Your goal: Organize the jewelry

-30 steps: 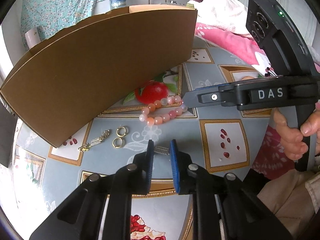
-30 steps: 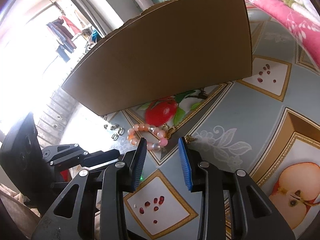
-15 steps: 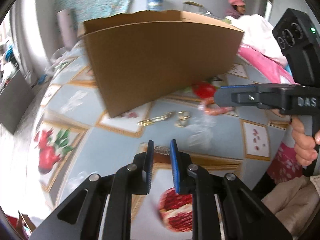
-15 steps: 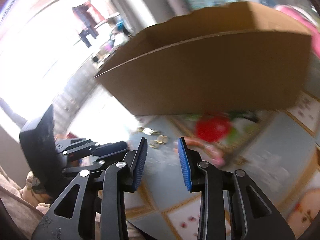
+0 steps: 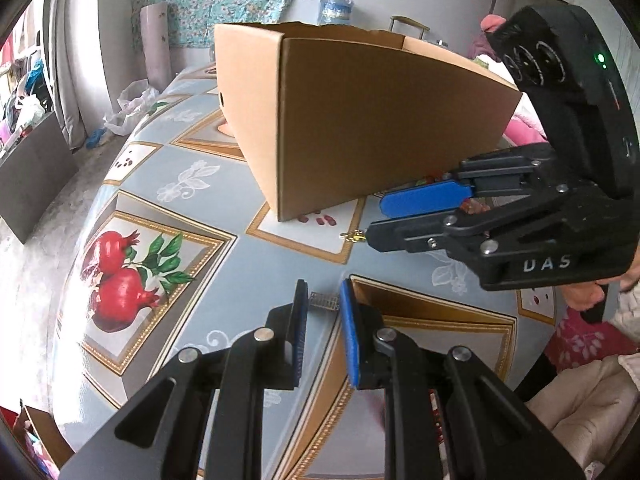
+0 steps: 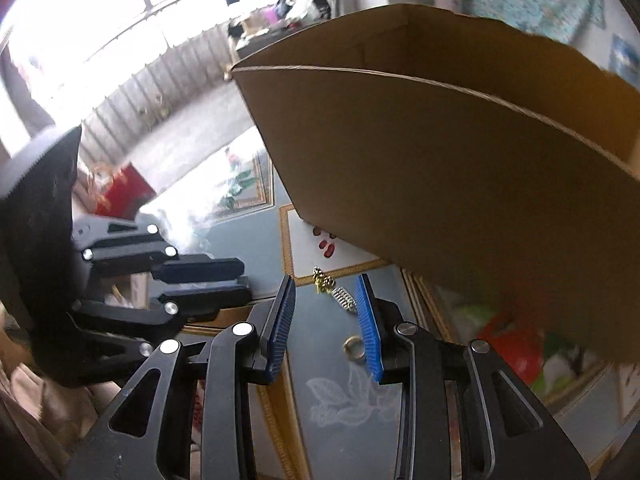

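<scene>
Barely begun, judged from the table: left gripper (image 5: 324, 307) clamped on a small silver clasp (image 5: 325, 301); right gripper (image 6: 326, 312) gaped over chain (image 6: 334, 290) and ring (image 6: 353, 347) — cardboard box (image 5: 380, 120) just beyond.

Black left gripper with blue pads (image 5: 324, 304) seemingly clamps something small; matching black right gripper (image 6: 326, 302) hovers, pads parted.

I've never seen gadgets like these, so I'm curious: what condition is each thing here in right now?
Brown cardboard box: upright, top open.
Left gripper: shut on small silver jewelry piece.
Right gripper: open, empty.
Silver-and-gold chain: lying loose on patterned tablecloth.
Gold ring: lying flat, beside the right gripper's finger.
</scene>
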A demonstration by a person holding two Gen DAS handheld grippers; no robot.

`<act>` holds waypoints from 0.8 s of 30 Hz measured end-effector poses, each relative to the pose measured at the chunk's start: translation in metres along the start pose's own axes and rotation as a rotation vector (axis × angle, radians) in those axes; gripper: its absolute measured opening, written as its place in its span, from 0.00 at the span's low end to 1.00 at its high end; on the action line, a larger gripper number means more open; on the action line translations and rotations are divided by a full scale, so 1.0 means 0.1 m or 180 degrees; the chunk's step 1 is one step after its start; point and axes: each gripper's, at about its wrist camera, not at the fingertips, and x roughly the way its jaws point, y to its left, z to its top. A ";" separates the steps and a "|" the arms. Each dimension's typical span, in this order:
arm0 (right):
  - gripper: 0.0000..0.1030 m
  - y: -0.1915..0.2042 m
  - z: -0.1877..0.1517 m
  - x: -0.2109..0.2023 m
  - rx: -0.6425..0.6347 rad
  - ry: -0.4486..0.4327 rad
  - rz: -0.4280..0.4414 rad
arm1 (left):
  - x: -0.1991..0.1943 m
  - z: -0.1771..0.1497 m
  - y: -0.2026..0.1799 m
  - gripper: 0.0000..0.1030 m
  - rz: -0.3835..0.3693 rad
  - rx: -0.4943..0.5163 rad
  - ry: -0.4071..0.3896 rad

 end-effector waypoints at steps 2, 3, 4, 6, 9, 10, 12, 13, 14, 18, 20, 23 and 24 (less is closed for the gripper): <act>0.30 0.02 0.03 0.06 -0.0147 0.0089 -0.0043 | 0.00 -0.01 0.04 0.15 -0.0036 -0.0031 -0.0003; 0.29 0.03 0.05 0.10 -0.0255 0.0161 -0.0093 | 0.00 -0.02 0.05 0.15 -0.0047 -0.0038 -0.0010; 0.29 0.02 0.06 0.13 -0.0327 0.0199 -0.0132 | -0.01 -0.02 0.07 0.15 -0.0062 -0.0044 -0.0016; 0.28 0.06 0.09 0.16 -0.0533 0.0283 -0.0135 | -0.01 -0.02 0.09 0.15 -0.0086 -0.0051 -0.0028; 0.27 0.09 0.11 0.19 -0.0696 0.0365 -0.0161 | -0.01 -0.03 0.12 0.15 -0.0115 -0.0071 -0.0042; 0.26 0.09 0.11 0.20 -0.0717 0.0392 -0.0144 | -0.01 -0.04 0.13 0.15 -0.0123 -0.0081 -0.0048; 0.19 0.06 0.12 0.20 -0.0708 0.0428 -0.0111 | 0.00 -0.02 0.14 0.15 -0.0138 -0.0094 -0.0054; 0.16 0.03 0.13 0.20 -0.0669 0.0444 -0.0091 | 0.00 -0.02 0.15 0.15 -0.0145 -0.0100 -0.0058; 0.10 0.02 0.15 0.22 -0.0639 0.0451 -0.0078 | 0.00 -0.02 0.16 0.15 -0.0152 -0.0104 -0.0063; 0.03 -0.05 0.06 0.15 -0.0470 0.0446 -0.0003 | -0.01 -0.04 0.17 0.15 -0.0166 -0.0101 -0.0078; 0.01 -0.09 0.07 0.10 -0.0332 0.0392 0.0036 | -0.01 -0.03 0.17 0.15 -0.0170 -0.0104 -0.0081; 0.01 -0.21 0.06 -0.04 -0.0129 0.0260 0.0069 | -0.01 -0.03 0.18 0.15 -0.0160 -0.0106 -0.0081; 0.01 -0.25 0.06 -0.11 -0.0019 0.0175 0.0102 | -0.01 -0.03 0.18 0.15 -0.0152 -0.0108 -0.0083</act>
